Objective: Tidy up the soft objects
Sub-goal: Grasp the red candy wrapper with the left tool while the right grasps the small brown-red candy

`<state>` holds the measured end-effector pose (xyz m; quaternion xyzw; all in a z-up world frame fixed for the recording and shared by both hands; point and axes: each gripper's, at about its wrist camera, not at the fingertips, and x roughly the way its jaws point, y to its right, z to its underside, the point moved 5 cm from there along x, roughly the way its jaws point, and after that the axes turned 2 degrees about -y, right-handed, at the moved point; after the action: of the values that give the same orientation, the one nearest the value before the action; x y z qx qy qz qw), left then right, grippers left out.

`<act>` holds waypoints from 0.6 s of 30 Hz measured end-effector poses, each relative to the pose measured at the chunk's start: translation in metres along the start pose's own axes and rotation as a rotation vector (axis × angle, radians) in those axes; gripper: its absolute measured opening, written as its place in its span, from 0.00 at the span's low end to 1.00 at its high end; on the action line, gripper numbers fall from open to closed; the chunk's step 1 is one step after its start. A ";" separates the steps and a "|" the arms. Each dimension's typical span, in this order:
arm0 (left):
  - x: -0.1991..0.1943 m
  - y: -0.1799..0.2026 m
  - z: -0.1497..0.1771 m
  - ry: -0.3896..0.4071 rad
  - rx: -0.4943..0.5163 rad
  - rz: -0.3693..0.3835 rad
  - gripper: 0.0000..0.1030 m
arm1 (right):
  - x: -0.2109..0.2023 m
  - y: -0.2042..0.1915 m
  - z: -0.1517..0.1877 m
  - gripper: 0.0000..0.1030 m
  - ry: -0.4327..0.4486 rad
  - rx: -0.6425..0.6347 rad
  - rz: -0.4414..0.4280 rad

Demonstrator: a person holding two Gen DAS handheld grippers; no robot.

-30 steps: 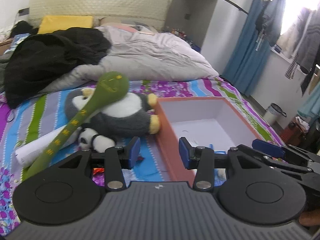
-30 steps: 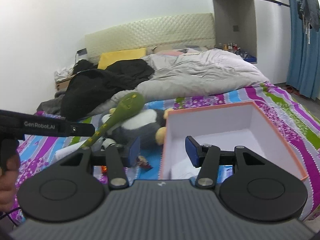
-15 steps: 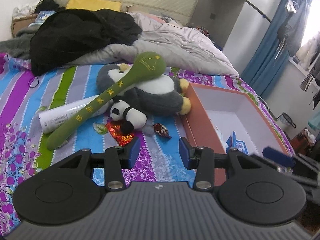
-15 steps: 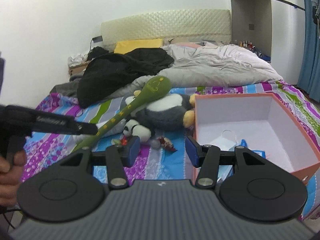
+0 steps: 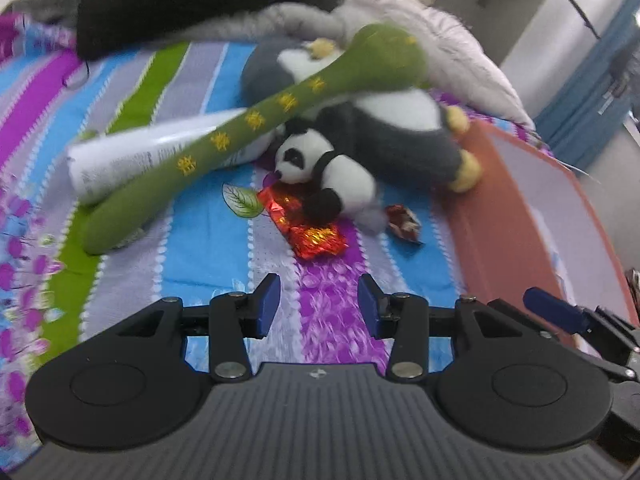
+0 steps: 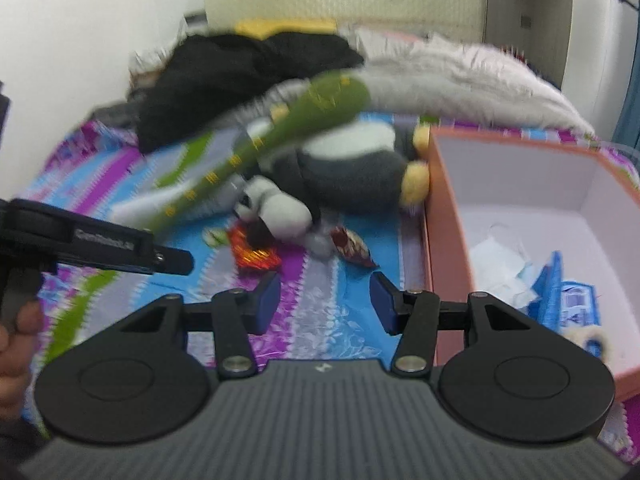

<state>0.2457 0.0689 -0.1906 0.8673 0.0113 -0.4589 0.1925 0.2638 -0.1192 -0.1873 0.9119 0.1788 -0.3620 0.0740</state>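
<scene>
Both blurred. Left gripper (image 5: 319, 307) and right gripper (image 6: 324, 300) spread, holding nothing. Small panda (image 5: 325, 171) just left of orange box (image 5: 472, 216), its paw covering red wrapper (image 5: 310, 228), partly beneath green plush stick (image 5: 256, 120).

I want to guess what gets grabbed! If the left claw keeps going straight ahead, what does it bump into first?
Probably the red foil wrapper lying on the striped bedspread, just ahead of the open left claw. The little panda plush sits right behind it, though depth is hard to judge.

Bare striped bedspread (image 5: 208, 240) ahead; beyond, red foil wrapper (image 5: 308, 224), small panda plush (image 5: 324, 172), green plush club (image 5: 256, 124); orange box wall (image 5: 492, 216) rightward.
</scene>
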 end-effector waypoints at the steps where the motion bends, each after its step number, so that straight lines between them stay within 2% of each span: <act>1: 0.015 -0.004 -0.004 -0.018 -0.020 0.001 0.47 | 0.012 0.000 -0.002 0.51 -0.009 -0.009 0.001; 5: 0.058 -0.016 -0.021 -0.070 -0.082 0.021 0.47 | 0.054 0.000 -0.019 0.50 -0.035 -0.052 -0.010; 7: 0.078 -0.020 -0.031 -0.093 -0.112 0.034 0.47 | 0.076 0.005 -0.026 0.48 -0.077 -0.043 0.006; 11: 0.103 -0.028 -0.043 -0.155 -0.164 0.002 0.47 | 0.101 0.013 -0.037 0.44 -0.152 -0.013 0.008; 15: 0.115 -0.026 -0.050 -0.202 -0.192 0.008 0.60 | 0.120 0.019 -0.041 0.44 -0.236 0.004 -0.001; 18: 0.122 -0.018 -0.054 -0.218 -0.161 -0.025 0.62 | 0.132 0.017 -0.040 0.43 -0.280 -0.005 -0.016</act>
<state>0.3555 0.0855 -0.2664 0.7937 0.0378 -0.5505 0.2560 0.3846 -0.0887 -0.2490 0.8508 0.1750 -0.4859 0.0977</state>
